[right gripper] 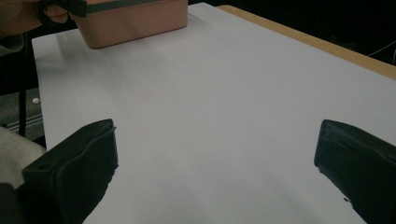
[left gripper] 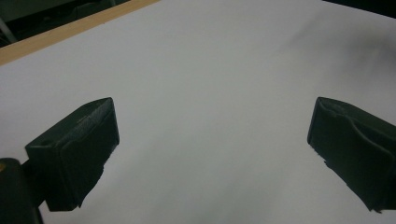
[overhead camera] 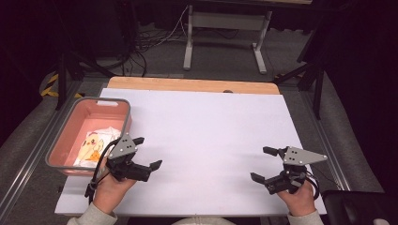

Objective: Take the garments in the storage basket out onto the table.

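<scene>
A pink bin (overhead camera: 119, 108) with a grey rim stands at the table's left edge, and a white packet with a yellow cartoon print (overhead camera: 96, 146) lies inside it. My left gripper (overhead camera: 147, 152) hovers open just right of the bin, nothing between its jaws. In the left gripper view its gripper (left gripper: 212, 140) looks over bare white sheet. My right gripper (overhead camera: 263, 164) is open near the front right of the table, holding nothing. The right gripper view has its gripper (right gripper: 215, 154) over the white sheet, with the bin (right gripper: 135, 21) far off.
A white sheet (overhead camera: 206, 131) covers most of the wooden table (overhead camera: 187, 84). Beyond the far edge stand a desk frame (overhead camera: 225, 33) and floor cables (overhead camera: 141, 42). A black object (overhead camera: 356, 206) sits at the front right corner.
</scene>
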{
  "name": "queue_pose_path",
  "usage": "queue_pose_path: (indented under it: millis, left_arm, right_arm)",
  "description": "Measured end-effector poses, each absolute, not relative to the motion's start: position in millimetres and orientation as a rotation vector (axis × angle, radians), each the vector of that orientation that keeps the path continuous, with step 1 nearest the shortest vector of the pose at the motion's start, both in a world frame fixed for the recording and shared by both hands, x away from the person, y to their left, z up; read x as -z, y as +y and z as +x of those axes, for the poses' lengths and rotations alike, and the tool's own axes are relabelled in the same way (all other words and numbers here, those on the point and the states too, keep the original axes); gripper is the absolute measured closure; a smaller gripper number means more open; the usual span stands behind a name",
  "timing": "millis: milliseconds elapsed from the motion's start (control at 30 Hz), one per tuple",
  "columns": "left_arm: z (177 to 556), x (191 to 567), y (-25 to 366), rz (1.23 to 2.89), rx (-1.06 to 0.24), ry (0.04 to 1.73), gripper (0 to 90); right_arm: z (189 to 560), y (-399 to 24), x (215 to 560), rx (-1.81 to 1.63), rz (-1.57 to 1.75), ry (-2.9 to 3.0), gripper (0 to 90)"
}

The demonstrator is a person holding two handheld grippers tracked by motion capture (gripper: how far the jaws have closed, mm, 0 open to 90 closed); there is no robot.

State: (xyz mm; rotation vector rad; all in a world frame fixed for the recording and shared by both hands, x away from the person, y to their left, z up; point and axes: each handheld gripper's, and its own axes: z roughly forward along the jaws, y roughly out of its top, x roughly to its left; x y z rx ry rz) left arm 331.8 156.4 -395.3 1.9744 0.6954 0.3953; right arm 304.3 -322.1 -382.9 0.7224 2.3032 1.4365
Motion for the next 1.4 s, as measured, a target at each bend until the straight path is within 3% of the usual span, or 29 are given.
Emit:
queue_pose_path:
  millis: [1400]
  left_arm:
    - [338, 371, 160, 2.071, -0.389, 0.654, 4.5]
  right_arm:
    - [305, -324, 385, -1.422, 0.738, 2.321, 0.0]
